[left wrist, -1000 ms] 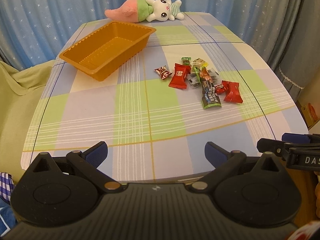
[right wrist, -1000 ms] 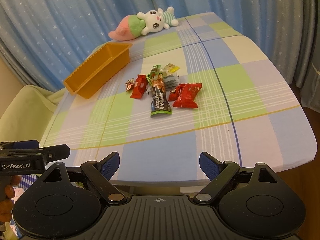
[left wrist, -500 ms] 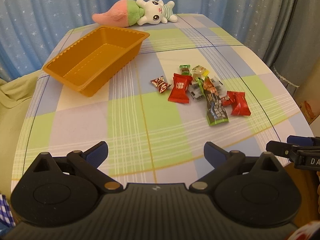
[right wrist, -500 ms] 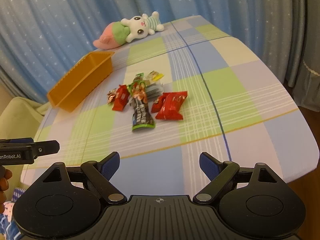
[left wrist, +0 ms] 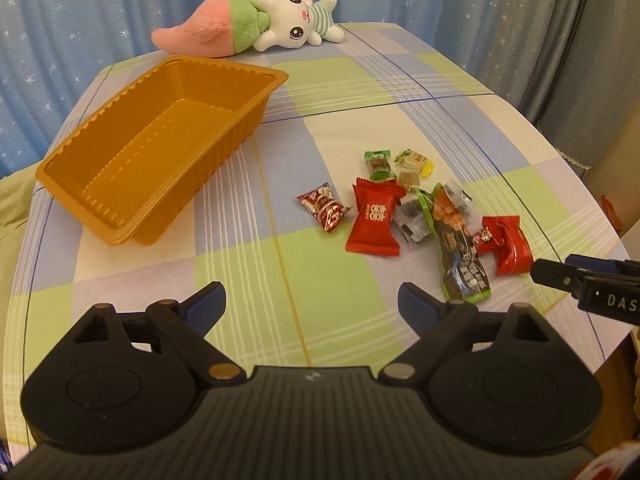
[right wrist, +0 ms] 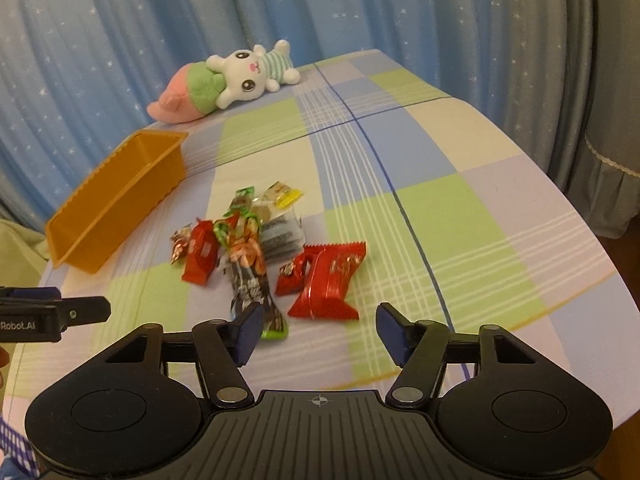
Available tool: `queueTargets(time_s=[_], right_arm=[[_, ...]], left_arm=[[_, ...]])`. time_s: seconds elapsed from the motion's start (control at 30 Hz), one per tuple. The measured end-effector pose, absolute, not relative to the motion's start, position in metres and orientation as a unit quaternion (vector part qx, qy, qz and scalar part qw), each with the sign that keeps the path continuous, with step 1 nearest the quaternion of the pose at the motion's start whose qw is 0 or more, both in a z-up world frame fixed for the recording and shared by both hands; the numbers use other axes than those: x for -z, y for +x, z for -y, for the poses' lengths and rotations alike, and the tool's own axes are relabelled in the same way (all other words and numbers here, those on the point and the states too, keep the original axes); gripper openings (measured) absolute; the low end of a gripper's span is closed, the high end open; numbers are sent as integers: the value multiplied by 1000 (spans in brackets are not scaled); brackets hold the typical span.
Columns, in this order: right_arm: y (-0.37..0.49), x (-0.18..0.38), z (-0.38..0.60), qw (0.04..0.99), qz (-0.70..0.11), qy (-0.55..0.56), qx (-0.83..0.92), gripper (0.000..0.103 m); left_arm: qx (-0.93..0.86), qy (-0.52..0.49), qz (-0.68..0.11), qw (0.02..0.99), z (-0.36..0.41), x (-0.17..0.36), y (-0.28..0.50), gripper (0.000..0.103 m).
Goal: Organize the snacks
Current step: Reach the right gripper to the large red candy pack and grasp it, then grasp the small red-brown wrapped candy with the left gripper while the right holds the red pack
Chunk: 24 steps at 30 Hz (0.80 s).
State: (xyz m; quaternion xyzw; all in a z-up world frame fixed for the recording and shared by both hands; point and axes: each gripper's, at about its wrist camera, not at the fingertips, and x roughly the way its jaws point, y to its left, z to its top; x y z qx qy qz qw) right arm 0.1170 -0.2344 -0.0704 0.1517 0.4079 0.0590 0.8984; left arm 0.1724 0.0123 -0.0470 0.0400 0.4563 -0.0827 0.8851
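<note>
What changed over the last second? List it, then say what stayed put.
Both grippers moved in over the table toward the snack pile, which now looms larger in both views. The left gripper and right gripper jaws are closing, the right more, with nothing between them. Nothing was taken or let go. The orange tray, empty, the snacks and the plush toy stayed put.

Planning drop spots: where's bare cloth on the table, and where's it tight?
Free: the strip between the orange tray and snack pile; the near edge in front of the left gripper; the right half beyond the big red packet. Crowded: the pile itself and the far-left corner by the plush toy.
</note>
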Motion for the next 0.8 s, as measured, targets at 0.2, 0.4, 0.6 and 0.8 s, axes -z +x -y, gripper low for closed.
queueTargets(time_s=[0.2, 0.4, 0.6, 0.8], right_arm=[[142, 77, 233, 899, -411, 152, -27, 48], [159, 86, 231, 894, -422, 152, -8, 45], [169, 95, 222, 889, -436, 137, -5, 35], [172, 100, 220, 889, -440, 128, -2, 27]], left_arm=[[95, 56, -454, 884, -14, 54, 193, 91], [109, 58, -457, 881, -17, 60, 210, 90], [119, 63, -462, 877, -16, 67, 222, 88], [125, 55, -464, 875, -18, 72, 232, 86]])
